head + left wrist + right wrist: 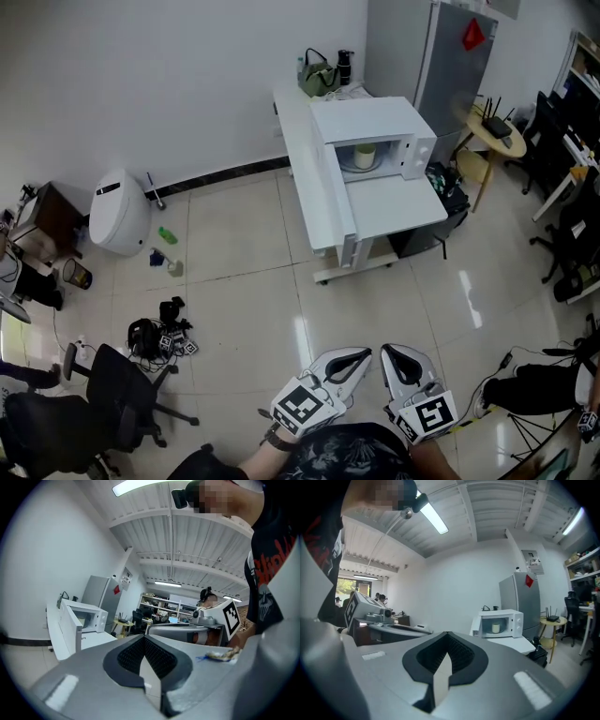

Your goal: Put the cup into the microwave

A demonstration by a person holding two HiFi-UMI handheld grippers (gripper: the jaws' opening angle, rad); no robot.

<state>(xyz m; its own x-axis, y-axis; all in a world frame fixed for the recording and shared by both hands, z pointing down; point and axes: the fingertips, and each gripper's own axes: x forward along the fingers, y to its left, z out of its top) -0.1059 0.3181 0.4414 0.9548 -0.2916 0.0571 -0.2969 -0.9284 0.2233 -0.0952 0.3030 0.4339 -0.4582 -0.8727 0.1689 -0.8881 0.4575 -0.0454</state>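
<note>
Two grippers: the left gripper (pixel 349 364) and the right gripper (pixel 398 358) sit side by side at 6 o'clock in the head view.
Fingers: both pairs of fingers (pixel 131 656) are pressed tight together, with nothing between them.
Cup: the cup (pixel 364 156) stands inside the microwave (pixel 370 122), at 12 o'clock from the fingers and well apart from them.
Door: the microwave door (pixel 475 626) hangs open on the 9 o'clock side.
Shapes: the cup is round and pale, and the microwave is a white box. The finger pads are black with tiny ridges, set in smooth grey shells.
Surface: the long white surface (pixel 394 211) is flat and smooth, and it carries the microwave.
Floor: the floor (pixel 244 281) has shiny pale tiles.
Labels: each gripper's cube has a black-and-white square marker. A red tag (pixel 473 34) hangs on the grey fridge (pixel 450 75), too small to read.
</note>
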